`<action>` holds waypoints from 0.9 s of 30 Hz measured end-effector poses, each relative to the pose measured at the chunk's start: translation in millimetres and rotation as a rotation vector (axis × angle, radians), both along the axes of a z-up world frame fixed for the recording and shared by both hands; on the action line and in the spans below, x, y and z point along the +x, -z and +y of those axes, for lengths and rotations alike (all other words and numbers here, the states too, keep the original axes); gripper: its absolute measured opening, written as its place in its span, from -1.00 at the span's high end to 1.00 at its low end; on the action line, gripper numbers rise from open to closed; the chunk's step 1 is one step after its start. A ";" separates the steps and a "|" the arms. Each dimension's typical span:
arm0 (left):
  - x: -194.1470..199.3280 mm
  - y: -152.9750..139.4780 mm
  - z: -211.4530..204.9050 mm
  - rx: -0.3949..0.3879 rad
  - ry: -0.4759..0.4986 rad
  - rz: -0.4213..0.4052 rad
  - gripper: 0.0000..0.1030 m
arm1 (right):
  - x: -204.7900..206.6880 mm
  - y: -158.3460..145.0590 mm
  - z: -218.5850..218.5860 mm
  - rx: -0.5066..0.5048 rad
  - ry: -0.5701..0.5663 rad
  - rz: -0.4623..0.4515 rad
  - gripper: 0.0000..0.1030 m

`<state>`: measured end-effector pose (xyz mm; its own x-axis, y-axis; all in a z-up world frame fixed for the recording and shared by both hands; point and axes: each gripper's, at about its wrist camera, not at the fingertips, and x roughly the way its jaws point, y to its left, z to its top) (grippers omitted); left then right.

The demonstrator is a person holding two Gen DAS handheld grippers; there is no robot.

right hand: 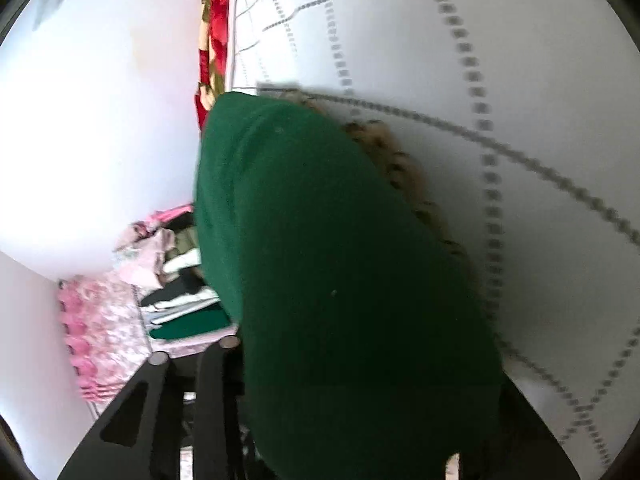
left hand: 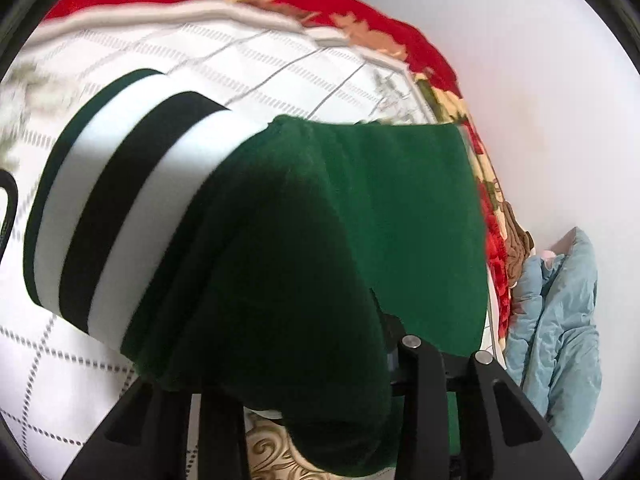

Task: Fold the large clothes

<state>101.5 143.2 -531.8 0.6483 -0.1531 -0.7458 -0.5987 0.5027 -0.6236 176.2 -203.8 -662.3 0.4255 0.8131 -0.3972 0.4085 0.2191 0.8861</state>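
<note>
A dark green garment (left hand: 340,220) with white and black stripes (left hand: 108,200) hangs over my left gripper (left hand: 320,360) and drapes across the white quilted bed (left hand: 260,52). The cloth covers the fingertips; the jaws look closed on it. In the right wrist view the same green garment (right hand: 340,280) covers my right gripper (right hand: 320,360), whose jaws also look closed on the cloth. Only the black finger arms (right hand: 160,400) show.
A red floral blanket (left hand: 360,20) lies along the bed's far edge by a white wall (left hand: 540,80). A light blue padded garment (left hand: 560,320) sits at the right. A pile of folded clothes (right hand: 180,300) and pink fabric (right hand: 100,320) lie at the left.
</note>
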 end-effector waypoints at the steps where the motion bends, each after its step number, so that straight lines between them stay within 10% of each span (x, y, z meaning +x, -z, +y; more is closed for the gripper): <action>1: 1.8 -5.7 0.0 0.013 0.007 -0.007 0.37 | 2.9 -9.6 -0.4 -0.008 -0.006 -0.020 0.33; 17: 148.5 -127.2 -34.9 0.083 0.167 -0.171 0.39 | 113.1 -189.2 -37.1 -0.051 0.067 -0.266 0.36; 27: 307.1 -135.7 -109.8 0.091 0.356 -0.245 0.39 | 221.0 -225.8 -122.2 -0.118 0.217 -0.360 0.36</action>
